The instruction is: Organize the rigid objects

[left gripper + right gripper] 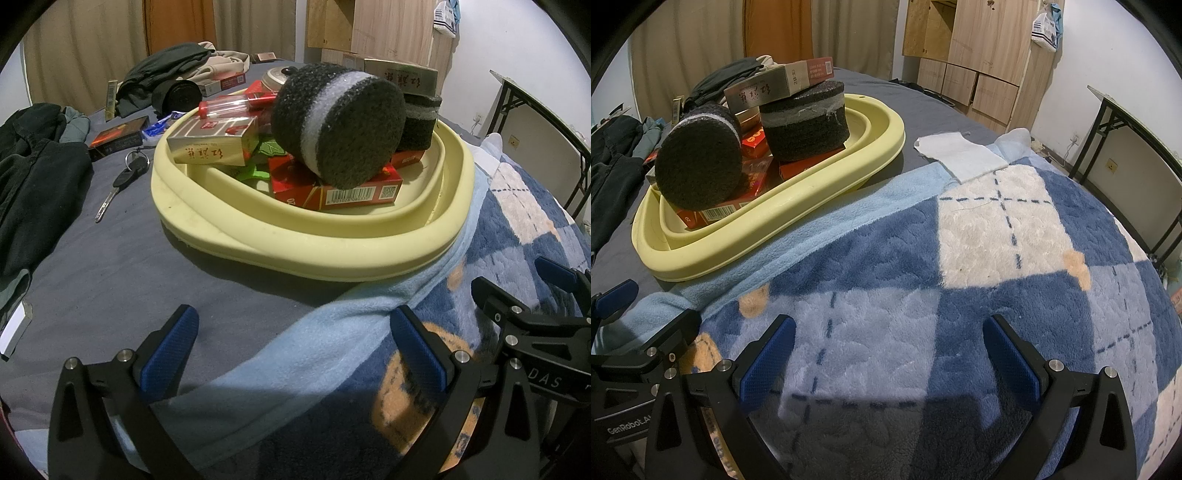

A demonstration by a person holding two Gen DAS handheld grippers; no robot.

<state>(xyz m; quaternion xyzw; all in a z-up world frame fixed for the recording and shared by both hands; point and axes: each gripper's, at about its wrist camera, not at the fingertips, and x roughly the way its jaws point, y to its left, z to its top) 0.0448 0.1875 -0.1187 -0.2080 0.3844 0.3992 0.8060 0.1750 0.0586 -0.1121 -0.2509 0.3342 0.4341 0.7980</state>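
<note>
Bed with grey sheet [110,266]: pale yellow plastic basin [314,251] piled with boxes; metal key [118,184] left out; left gripper [295,354] and right gripper [890,362] held wide open, empty.

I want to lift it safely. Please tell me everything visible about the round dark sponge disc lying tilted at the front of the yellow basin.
The round dark sponge disc is thick, coarse and charcoal, with a pale grey band around its side. It stands tilted on its edge, flat face toward the cameras, resting on red cardboard boxes inside the pale yellow plastic basin. No gripper touches it.
</note>
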